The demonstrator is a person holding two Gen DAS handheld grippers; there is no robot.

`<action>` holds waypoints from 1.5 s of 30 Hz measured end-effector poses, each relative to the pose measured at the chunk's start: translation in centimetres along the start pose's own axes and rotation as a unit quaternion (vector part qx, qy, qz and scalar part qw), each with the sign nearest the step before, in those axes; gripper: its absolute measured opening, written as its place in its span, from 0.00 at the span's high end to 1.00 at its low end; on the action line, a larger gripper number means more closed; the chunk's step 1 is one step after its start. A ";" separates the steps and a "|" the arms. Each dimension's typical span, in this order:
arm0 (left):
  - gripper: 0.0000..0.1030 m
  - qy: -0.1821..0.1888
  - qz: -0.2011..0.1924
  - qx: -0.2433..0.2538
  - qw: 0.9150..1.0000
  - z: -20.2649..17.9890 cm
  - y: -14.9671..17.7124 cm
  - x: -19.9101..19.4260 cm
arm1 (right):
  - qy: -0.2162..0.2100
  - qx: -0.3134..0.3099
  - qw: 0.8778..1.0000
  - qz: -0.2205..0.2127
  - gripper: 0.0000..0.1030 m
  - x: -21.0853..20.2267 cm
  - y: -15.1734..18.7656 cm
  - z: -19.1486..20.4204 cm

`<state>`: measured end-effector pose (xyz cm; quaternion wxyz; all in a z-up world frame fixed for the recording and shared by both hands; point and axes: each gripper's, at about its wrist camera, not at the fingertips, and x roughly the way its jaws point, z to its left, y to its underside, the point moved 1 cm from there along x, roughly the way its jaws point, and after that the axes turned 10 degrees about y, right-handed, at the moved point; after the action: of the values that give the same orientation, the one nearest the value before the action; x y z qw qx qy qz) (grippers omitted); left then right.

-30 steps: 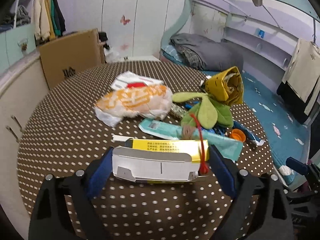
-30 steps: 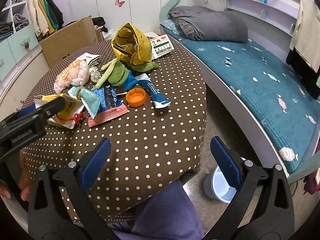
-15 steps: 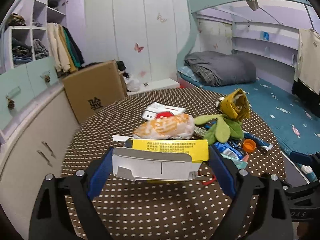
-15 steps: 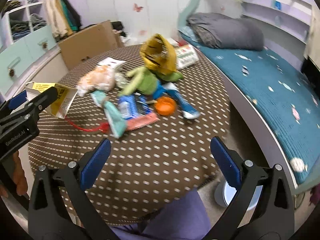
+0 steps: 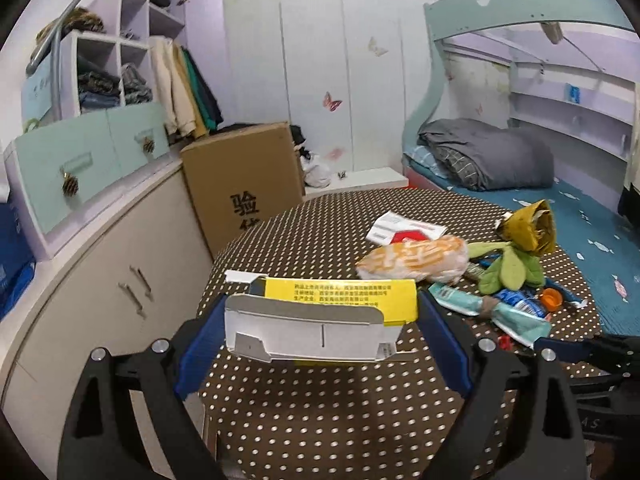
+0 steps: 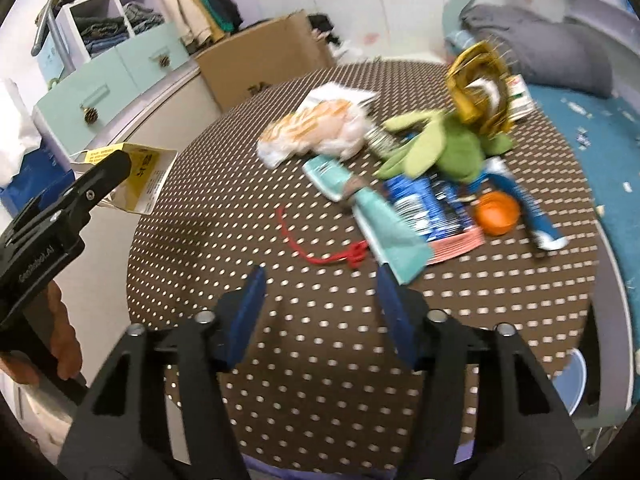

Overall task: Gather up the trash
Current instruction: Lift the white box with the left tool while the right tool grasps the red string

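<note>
My left gripper [image 5: 320, 320] is shut on a yellow and white cardboard box [image 5: 320, 316] and holds it above the left edge of the round dotted table [image 5: 320, 412]. The box also shows in the right wrist view [image 6: 140, 176], held past the table's left rim. My right gripper [image 6: 320, 312] is open and empty over the table's near part, with a red string [image 6: 320, 248] just beyond it. Further back lie an orange and white bag [image 6: 316, 136], a teal wrapper [image 6: 384, 220], a blue wrapper [image 6: 420, 204], an orange cap [image 6: 498, 214] and a yellow crumpled bag [image 6: 480, 88].
A green plush toy [image 6: 444, 148] lies among the trash. A white cabinet [image 5: 100, 280] and a cardboard carton [image 5: 240, 184] stand left of the table. A bed [image 5: 580, 220] is on the right. A pale bin [image 6: 576, 376] sits on the floor by the table's right edge.
My left gripper has lifted the box up and left, off the table. My right gripper has narrowed its jaws and moved forward and left over the table towards the red string.
</note>
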<state>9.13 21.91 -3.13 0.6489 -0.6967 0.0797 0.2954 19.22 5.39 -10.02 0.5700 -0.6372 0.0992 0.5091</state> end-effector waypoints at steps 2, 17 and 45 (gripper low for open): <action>0.13 0.002 0.006 -0.008 1.000 0.6 0.4 0.5 | -0.010 0.008 1.000 0.011 0.58 0.7 -0.1 0.0; 0.13 0.031 0.037 -0.036 0.998 1.4 2.4 3.4 | 0.120 -0.010 0.993 0.001 0.89 3.6 -2.5 0.7; 0.13 0.095 -0.025 0.017 0.995 -6.0 -1.5 0.1 | 0.079 0.061 0.988 -0.119 0.93 -8.4 -2.0 -3.7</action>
<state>11.79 16.43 -2.00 0.6577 -0.7120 0.1287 0.2096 18.78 -0.82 -3.00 0.6547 -0.6466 0.0983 0.3789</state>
